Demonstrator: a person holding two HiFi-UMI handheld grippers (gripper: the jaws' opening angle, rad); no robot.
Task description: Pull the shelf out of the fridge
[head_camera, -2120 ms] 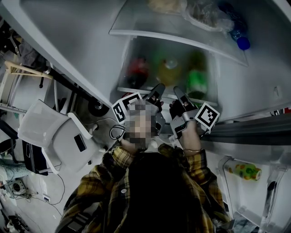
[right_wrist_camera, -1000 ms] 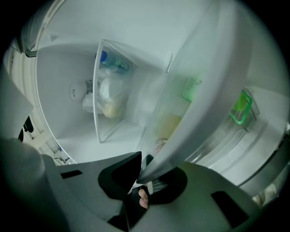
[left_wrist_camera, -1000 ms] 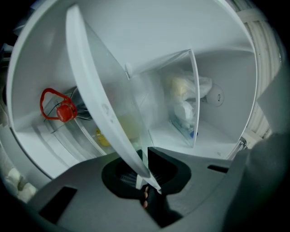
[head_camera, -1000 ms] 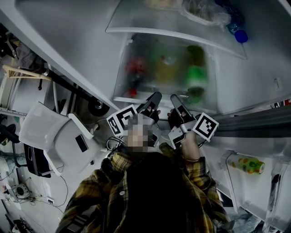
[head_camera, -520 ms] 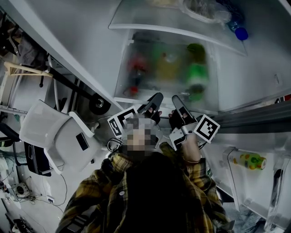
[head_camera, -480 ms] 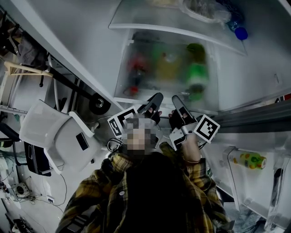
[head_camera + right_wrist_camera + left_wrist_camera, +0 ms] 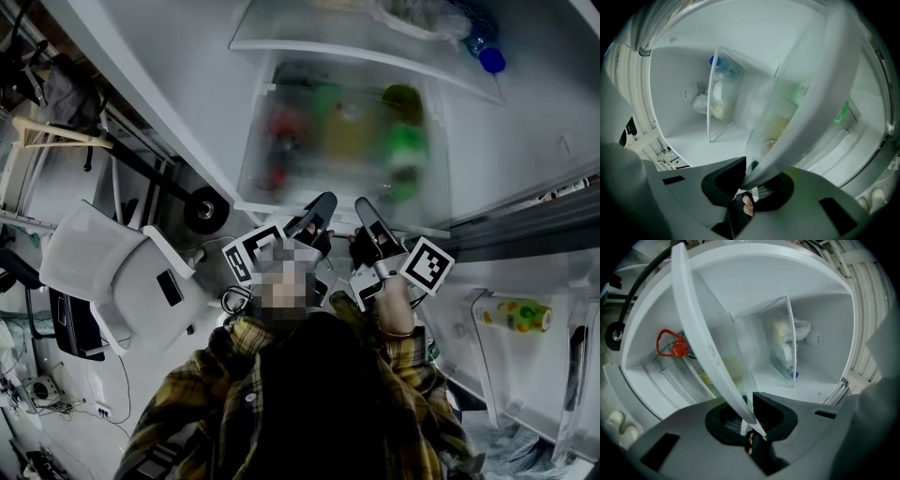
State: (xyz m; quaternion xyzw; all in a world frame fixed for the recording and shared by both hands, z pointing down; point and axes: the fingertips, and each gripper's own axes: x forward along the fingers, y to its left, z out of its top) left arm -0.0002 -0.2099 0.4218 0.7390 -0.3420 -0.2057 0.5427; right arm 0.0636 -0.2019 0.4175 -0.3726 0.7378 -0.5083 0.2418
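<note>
**Both grippers on the fridge shelf.** Seen from overhead, a person in a yellow plaid shirt point(image 7: 281, 412) stands at an open fridge point(image 7: 525, 141) with a tool in each hand. The left gripper point(image 7: 747, 411) and right gripper point(image 7: 752, 173) sit side by side at lower centre of the frame. Each has its jaws clamped on the white front rim of the shelf point(image 7: 272, 208), which runs between the pads. The shelf is a frosted, see-through pane edged in white plastic. It lies across the middle of the frame, below an upper shelf point(image 7: 309, 42). A green bottle point(image 7: 405, 150) and a red-topped item point(image 7: 281, 141) show blurred through the pane. A white chair point(image 7: 122, 272) stands at the left.
</note>
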